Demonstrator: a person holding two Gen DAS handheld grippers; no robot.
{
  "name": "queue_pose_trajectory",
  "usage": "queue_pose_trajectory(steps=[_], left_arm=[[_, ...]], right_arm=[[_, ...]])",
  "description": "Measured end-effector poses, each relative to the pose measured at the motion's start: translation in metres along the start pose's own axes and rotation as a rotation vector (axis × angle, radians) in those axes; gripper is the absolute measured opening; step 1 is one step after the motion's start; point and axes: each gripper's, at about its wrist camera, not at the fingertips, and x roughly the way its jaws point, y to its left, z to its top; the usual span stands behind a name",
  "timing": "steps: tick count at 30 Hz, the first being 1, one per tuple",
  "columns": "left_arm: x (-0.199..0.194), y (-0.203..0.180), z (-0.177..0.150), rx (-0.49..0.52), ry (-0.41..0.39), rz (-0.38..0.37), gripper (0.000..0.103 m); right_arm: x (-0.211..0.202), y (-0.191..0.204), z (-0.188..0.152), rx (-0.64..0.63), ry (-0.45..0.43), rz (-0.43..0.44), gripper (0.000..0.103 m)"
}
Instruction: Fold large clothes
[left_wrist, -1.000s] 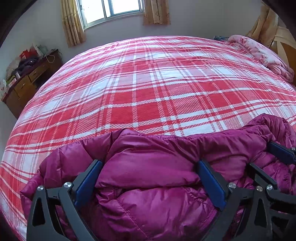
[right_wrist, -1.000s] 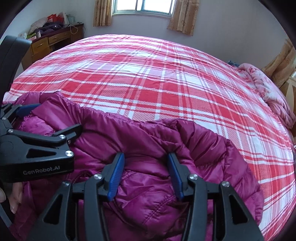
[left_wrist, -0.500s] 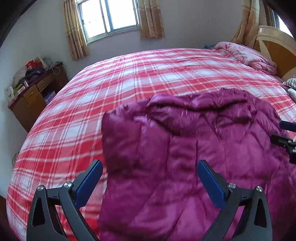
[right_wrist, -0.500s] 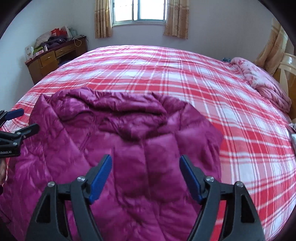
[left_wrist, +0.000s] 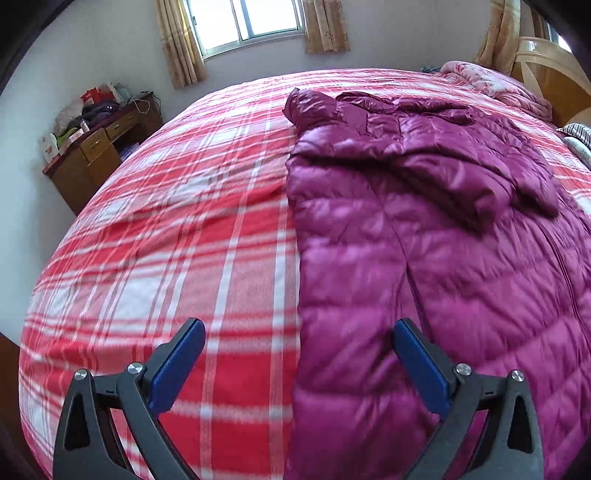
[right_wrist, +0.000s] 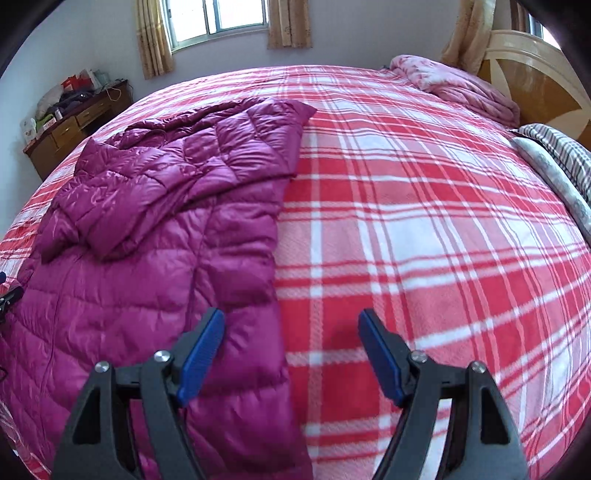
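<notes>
The magenta down jacket (left_wrist: 424, 229) lies spread lengthwise on the plaid bed (left_wrist: 177, 258), reaching away from both tools, with its sleeves crossed over the chest and the hood end farthest off. The left tool (left_wrist: 295, 365) hovers released over the jacket's left long edge, one finger above the quilting, the other above bare cover. The right tool (right_wrist: 291, 354) mirrors it at the opposite long edge, also wide and holding nothing. Straddling each side seam this way looks like preparation to pinch the hem corners and carry them up toward the collar. Beyond the garment's far end sit a rumpled pink quilt (right_wrist: 458, 88) by the headboard (right_wrist: 535, 74) and, off left, a cluttered wooden dresser (left_wrist: 99, 147).
</notes>
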Motion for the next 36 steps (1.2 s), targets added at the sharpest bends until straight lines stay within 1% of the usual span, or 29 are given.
queue_pose_trajectory(steps=[3,6,14,16,19,21,22,23,24,25,26,28,29,31,33,36], left_arm=[[-0.009,0.004,-0.017,-0.036,0.006,-0.02,0.102],[-0.02,0.007,-0.034,-0.064,0.008,-0.043,0.102],[-0.047,0.008,-0.076,-0.066,-0.013,-0.061,0.102],[-0.052,0.006,-0.084,-0.057,-0.015,-0.064,0.102],[-0.057,0.004,-0.09,-0.054,-0.012,-0.069,0.102],[-0.058,0.003,-0.091,-0.058,-0.007,-0.077,0.101],[-0.058,0.002,-0.091,-0.053,-0.005,-0.085,0.1],[-0.059,0.0,-0.093,-0.047,-0.005,-0.093,0.091],[-0.062,-0.001,-0.094,-0.036,-0.011,-0.099,0.085],[-0.066,-0.004,-0.095,-0.023,-0.022,-0.117,0.068],[-0.069,-0.007,-0.095,-0.008,-0.028,-0.143,0.042],[-0.075,-0.013,-0.096,0.022,-0.031,-0.167,0.018],[-0.077,-0.015,-0.096,0.031,-0.034,-0.165,0.011],[-0.084,-0.014,-0.094,0.032,-0.047,-0.171,0.007],[-0.097,-0.008,-0.091,0.014,-0.078,-0.193,0.005],[-0.129,0.005,-0.083,-0.009,-0.164,-0.225,0.004]], right_arm=[[-0.012,-0.005,-0.02,0.023,0.004,0.002,0.077],[-0.024,-0.003,-0.039,0.037,0.006,0.023,0.077],[-0.048,0.002,-0.088,0.043,0.009,0.033,0.077],[-0.053,0.004,-0.097,0.05,0.001,0.04,0.076],[-0.058,0.004,-0.107,0.072,-0.008,0.068,0.064],[-0.06,0.006,-0.109,0.076,-0.012,0.086,0.045],[-0.061,0.008,-0.11,0.075,-0.013,0.102,0.039],[-0.062,0.009,-0.11,0.075,-0.013,0.126,0.026],[-0.063,0.01,-0.111,0.081,-0.016,0.147,0.019],[-0.064,0.012,-0.111,0.085,-0.02,0.154,0.017],[-0.066,0.013,-0.112,0.086,-0.027,0.16,0.014],[-0.072,0.017,-0.112,0.085,-0.045,0.174,0.011],[-0.077,0.018,-0.112,0.085,-0.058,0.18,0.01],[-0.089,0.019,-0.11,0.081,-0.086,0.188,0.009],[-0.104,0.02,-0.106,0.078,-0.12,0.203,0.008],[-0.134,0.021,-0.101,0.076,-0.177,0.247,0.007]])
